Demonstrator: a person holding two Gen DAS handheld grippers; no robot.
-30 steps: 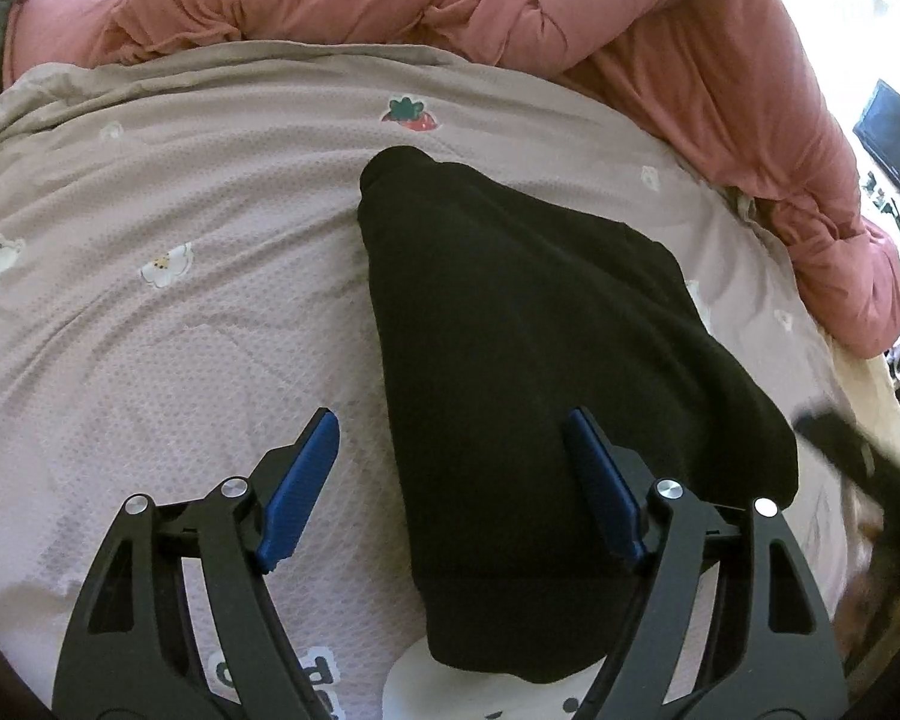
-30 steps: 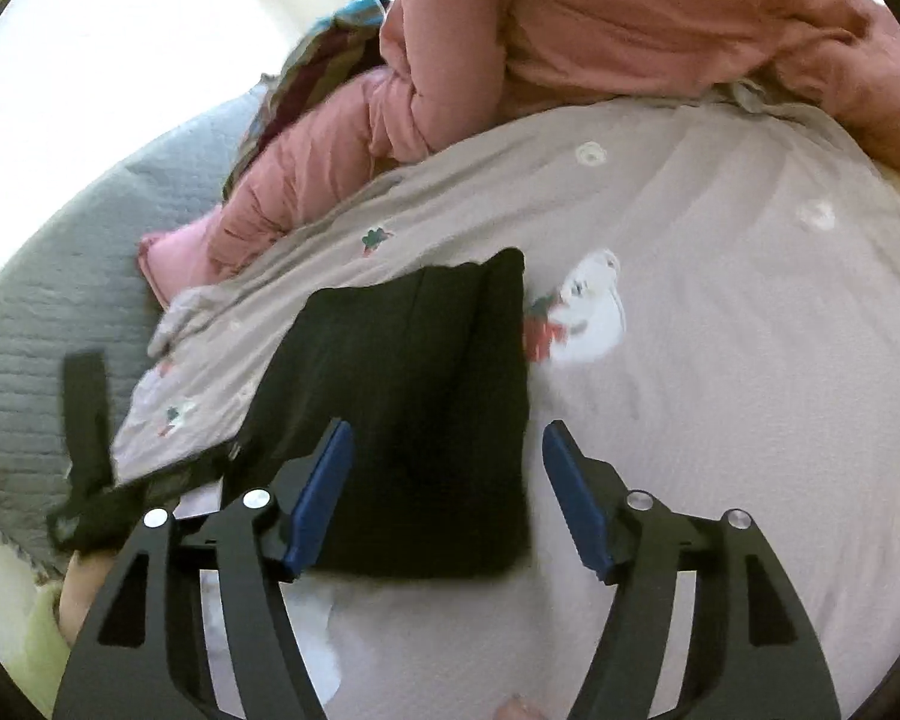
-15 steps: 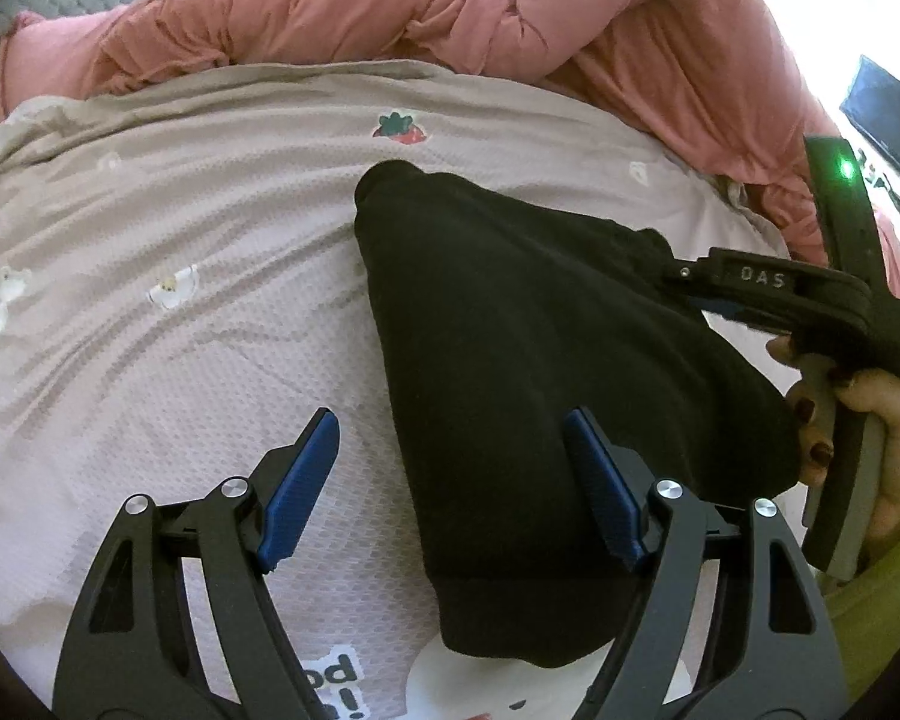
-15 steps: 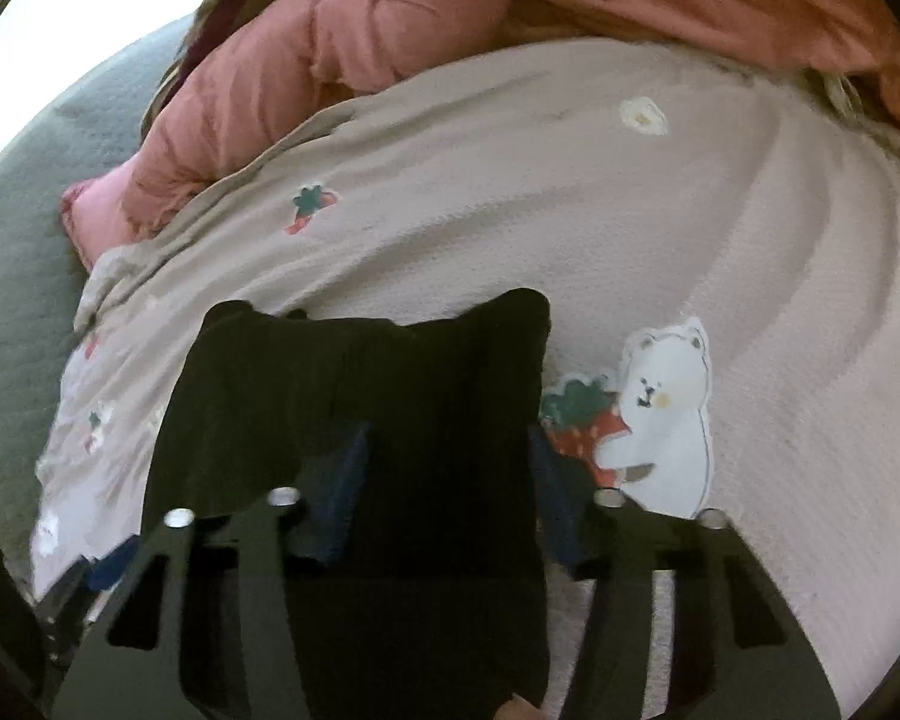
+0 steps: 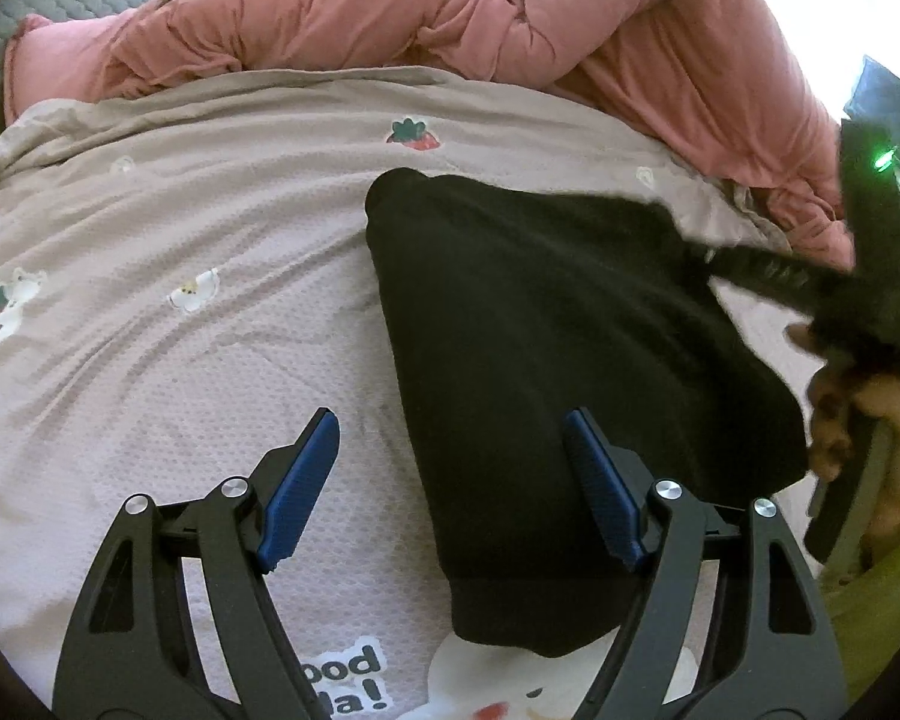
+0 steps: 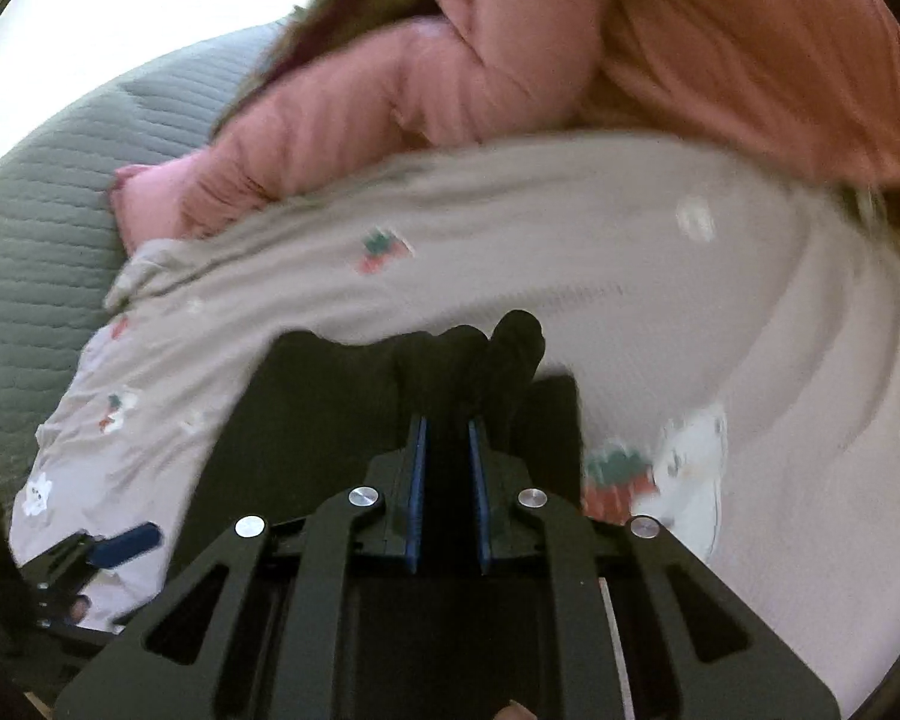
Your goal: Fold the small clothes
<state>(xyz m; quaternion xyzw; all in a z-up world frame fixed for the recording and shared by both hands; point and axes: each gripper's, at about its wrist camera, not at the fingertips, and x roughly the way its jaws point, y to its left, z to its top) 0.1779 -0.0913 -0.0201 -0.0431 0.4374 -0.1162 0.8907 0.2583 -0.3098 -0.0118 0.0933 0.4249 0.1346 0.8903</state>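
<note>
- My left gripper (image 5: 450,480) hangs over the bed with its jaws spread wide and nothing between them; the blue pad (image 5: 300,486) on one side sits above bare sheet, the other above dark cloth.
- The black garment (image 5: 570,372) lies flat on the beige printed bedsheet (image 5: 150,360), already folded into a long, narrow shape, with one ribbed end nearest my left camera and a rounded corner pointing toward the far side of the bed.
- My right gripper (image 6: 447,468) has its jaws clenched on the black garment (image 6: 330,420): a fold of dark fabric is pinched between the two blue pads, which stand nearly together, and it bunches up in a small ridge just ahead of them.
- From my left camera the right gripper (image 5: 798,282) shows blurred at the garment's far right edge, a green light glowing on its body, with my right hand (image 5: 858,420) wrapped around the handle.
- From my right camera the left gripper (image 6: 114,546) shows small at the lower left, just beside the garment's edge.
- A pink quilt (image 5: 450,30) is heaped along the far side of the bedsheet, well apart from the garment.
- A grey quilted cover (image 6: 36,210) lies beyond the sheet's left edge.
- The sheet carries printed strawberries, a white bear (image 6: 690,468) and some lettering near my left jaws; the bear sits just beside the garment.
</note>
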